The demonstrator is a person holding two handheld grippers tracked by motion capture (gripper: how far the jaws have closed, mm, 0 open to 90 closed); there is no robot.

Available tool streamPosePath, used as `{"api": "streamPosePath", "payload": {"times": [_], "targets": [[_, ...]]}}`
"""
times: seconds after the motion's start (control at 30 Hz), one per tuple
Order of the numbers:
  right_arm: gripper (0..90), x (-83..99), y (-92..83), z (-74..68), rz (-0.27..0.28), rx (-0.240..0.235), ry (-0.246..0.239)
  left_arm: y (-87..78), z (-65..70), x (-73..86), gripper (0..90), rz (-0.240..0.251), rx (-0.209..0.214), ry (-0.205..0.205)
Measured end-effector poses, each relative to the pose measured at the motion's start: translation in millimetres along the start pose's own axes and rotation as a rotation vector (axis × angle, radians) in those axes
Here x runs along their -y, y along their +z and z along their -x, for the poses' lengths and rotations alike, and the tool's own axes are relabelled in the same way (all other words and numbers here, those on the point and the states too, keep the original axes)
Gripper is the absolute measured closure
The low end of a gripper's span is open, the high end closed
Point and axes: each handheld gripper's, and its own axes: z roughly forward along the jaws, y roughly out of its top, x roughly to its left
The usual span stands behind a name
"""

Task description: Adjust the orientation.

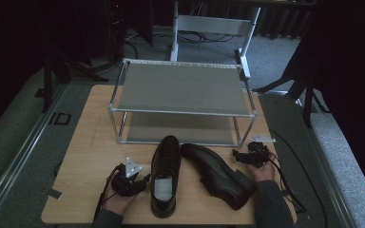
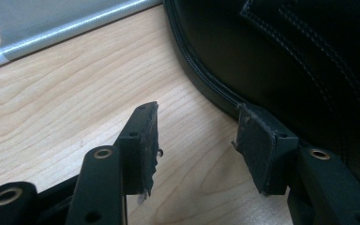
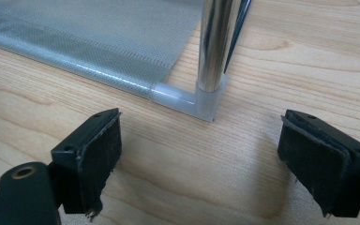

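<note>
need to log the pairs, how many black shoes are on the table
2: left shoe lies mid-table beside the left gripper; right shoe lies angled next to it. None seen on the rack.

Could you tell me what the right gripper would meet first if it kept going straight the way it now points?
Probably the shoe rack's chrome corner post in its plastic foot, straight beyond the open right gripper; only bare table lies before it.

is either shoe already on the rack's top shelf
No, both black shoes, the left shoe and the right shoe, lie on the wooden table before the rack.
</note>
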Motion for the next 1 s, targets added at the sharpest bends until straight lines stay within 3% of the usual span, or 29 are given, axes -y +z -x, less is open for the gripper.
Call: {"api": "streamPosePath", "payload": {"times": [0.37,0.6,0.77,1.0], "targets": [[13.5,0.4,-0.4,0.0,0.0,-0.004,-0.003,3.0,7.2,3.0,51.5,-0.023,0.001,0.004],[13.5,0.4,-0.4,-0.1,0.0,-0.005,-0.003,-0.9,6.9,5.5,51.9,-0.021,0.042,-0.01],[14.0,0.9,-1.0,-0.4,-0.001,-0.01,-0.008,-5.6,9.2,8.1,56.4,-0.01,0.076,0.003],[18.0,2.2,-2.8,-1.4,0.009,-0.023,-0.02,-8.1,12.4,10.7,70.1,-0.001,0.113,0.003]]}}
